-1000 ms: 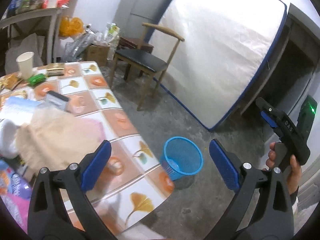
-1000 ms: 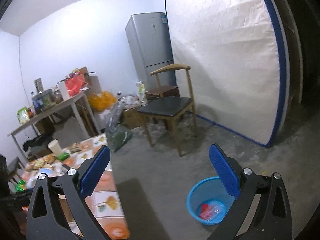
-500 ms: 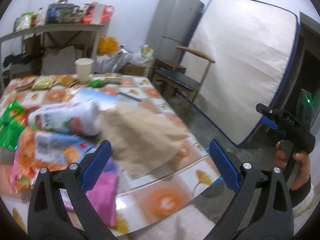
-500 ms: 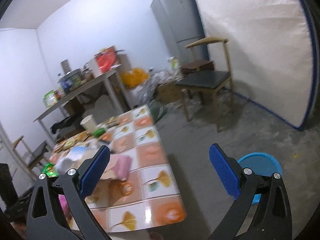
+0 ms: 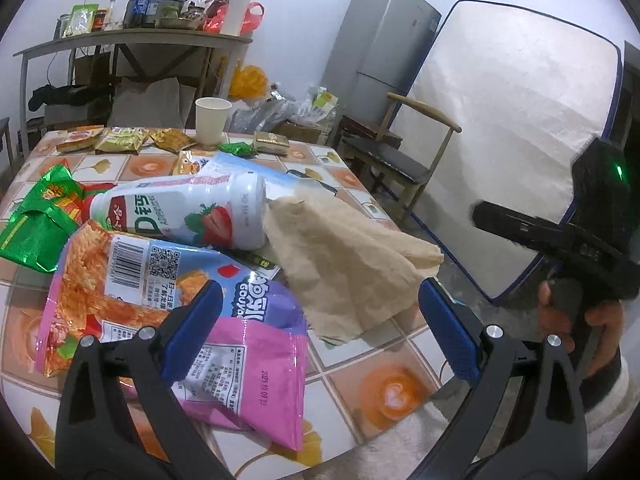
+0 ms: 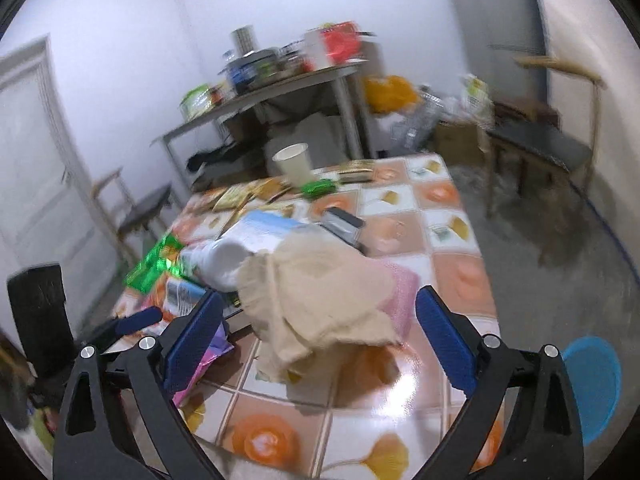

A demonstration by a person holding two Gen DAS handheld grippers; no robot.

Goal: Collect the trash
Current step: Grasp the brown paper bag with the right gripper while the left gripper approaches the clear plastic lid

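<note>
Left wrist view: my left tool (image 5: 318, 322) hangs spread wide over the near end of the worktop (image 5: 404, 384), nothing between its pads.
Right wrist view: my right tool (image 6: 316, 332) is spread wide too and carries nothing; picture is smeary, so small stuff is a guess.
Where the trash is: all heaped on the worktop; the blue bin (image 6: 596, 384) sits on the floor just off its right corner.
Pink snack bag (image 5: 176, 316): closest to the left tool, lying flat. I'd say it's light, crinkly and slick, so pinch a free edge or corner, not the flat face.
Yogurt bottle (image 5: 180, 214): on its side, round and smooth. Probably rolls and slips; I'd grab across the body. Can't tell if it's empty.
Beige cloth (image 5: 348, 264): soft and floppy, draped toward the right edge and touching the bottle's base. Take a bunched fold. Might not be trash at all.
Green wrapper (image 5: 38, 220): foil, light, crumples easily.
Paper cup (image 5: 213, 119): upright at the far end; crushes easily, so go gentle at the rim.
Count: one bottle, one cup, one cloth, one bin, one big pink bag, one big green wrapper, one small green one by the cup; several flat sachets at the far end, three clear to me, maybe more.
</note>
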